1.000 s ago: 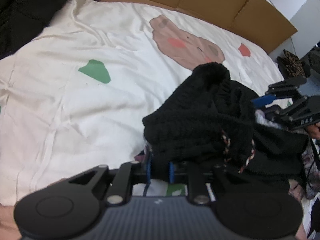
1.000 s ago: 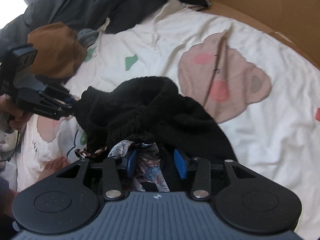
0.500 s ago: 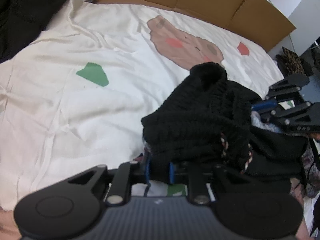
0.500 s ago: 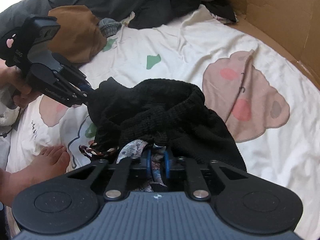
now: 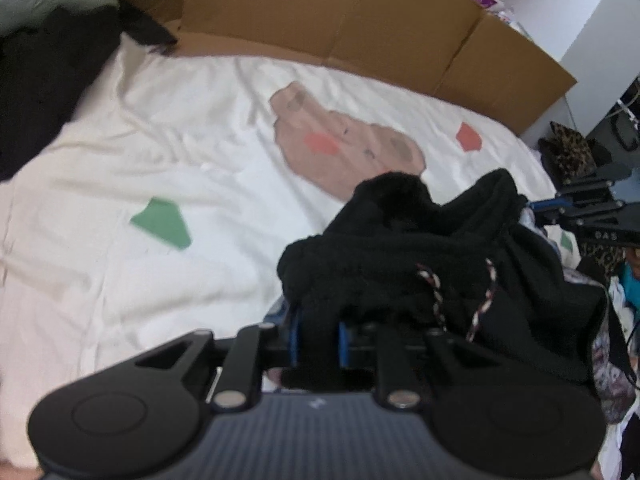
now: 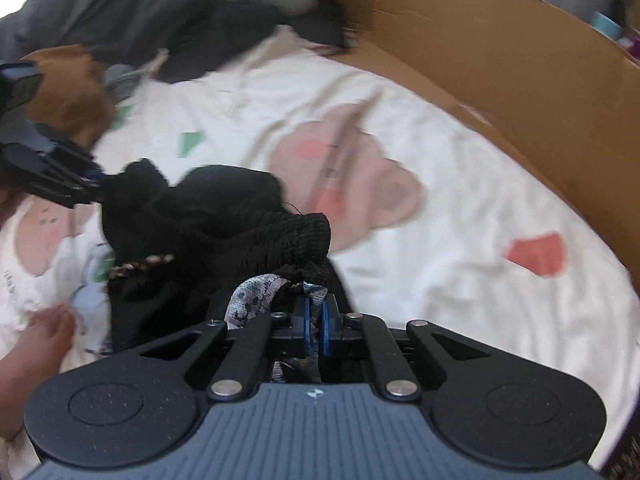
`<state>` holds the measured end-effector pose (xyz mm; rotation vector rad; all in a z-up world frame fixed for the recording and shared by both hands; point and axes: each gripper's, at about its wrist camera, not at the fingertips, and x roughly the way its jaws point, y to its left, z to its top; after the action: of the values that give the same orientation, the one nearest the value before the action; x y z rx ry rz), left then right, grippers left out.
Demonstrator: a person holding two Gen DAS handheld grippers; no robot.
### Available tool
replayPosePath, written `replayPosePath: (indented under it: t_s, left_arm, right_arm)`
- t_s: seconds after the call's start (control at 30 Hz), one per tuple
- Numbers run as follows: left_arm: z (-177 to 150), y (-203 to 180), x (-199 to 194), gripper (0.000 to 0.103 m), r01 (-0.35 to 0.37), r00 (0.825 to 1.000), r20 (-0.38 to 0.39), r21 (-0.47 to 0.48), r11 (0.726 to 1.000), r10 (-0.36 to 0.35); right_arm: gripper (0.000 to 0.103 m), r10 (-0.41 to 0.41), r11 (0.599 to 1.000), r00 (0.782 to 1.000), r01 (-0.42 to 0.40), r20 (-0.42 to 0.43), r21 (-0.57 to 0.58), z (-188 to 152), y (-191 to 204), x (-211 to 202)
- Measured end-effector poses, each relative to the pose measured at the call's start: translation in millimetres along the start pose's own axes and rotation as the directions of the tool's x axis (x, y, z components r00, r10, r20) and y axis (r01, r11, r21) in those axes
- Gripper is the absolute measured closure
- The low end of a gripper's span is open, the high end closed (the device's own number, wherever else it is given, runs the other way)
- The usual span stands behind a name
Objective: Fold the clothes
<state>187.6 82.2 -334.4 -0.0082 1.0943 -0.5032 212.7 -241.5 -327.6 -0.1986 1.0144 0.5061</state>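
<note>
the right gripper (image 6: 314, 316) has just clenched its jaws on the black knit garment (image 6: 224, 224); left gripper (image 5: 316, 326) grips its other edge, ready to lift and spread.

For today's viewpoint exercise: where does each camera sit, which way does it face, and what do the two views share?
Left wrist: on the left tool, looking down at the black knit garment it grips and the white sheet; the right tool shows.
Right wrist: on the right tool, shut on patterned fabric; a bare foot shows.
Shared: garment, sheet, cardboard wall.
</note>
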Motion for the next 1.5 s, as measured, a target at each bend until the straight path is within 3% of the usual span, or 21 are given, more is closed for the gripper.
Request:
replayPosePath:
  t_s: [0.23, 0.6, 0.8, 1.17, 1.5]
  left_arm:
    - [32, -19, 16, 0.085, 0.033, 0.999, 0.035, 0.061, 0.998, -0.035]
    - [56, -55, 54, 0.08, 0.074, 0.997, 0.007, 0.158, 0.985, -0.076]
    - [60, -57, 44, 0.069, 0.074, 0.996, 0.029, 0.164, 0.984, -0.08]
    - [61, -23, 25, 0.067, 0.022, 0.998, 0.054, 0.09, 0.996, -0.027]
    - [86, -18, 46, 0.067, 0.061, 0.995, 0.08, 0.073, 0.995, -0.067]
  right_arm:
    - [0.1, -0.175, 0.979, 0.983, 0.18, -0.063, 0.09, -6, -40, -7]
    - [0.1, -0.386, 0.903, 0.916, 0.399, -0.11, 0.158, -3, -93, -18]
    - [0.1, -0.412, 0.868, 0.897, 0.44, -0.16, 0.232, -27, -110, -3]
    - [0.1, -0.4, 0.85, 0.898, 0.438, -0.181, 0.293, -56, -121, 15]
    - [0.1, -0.392, 0.853, 0.9, 0.433, -0.19, 0.292, -59, -121, 18]
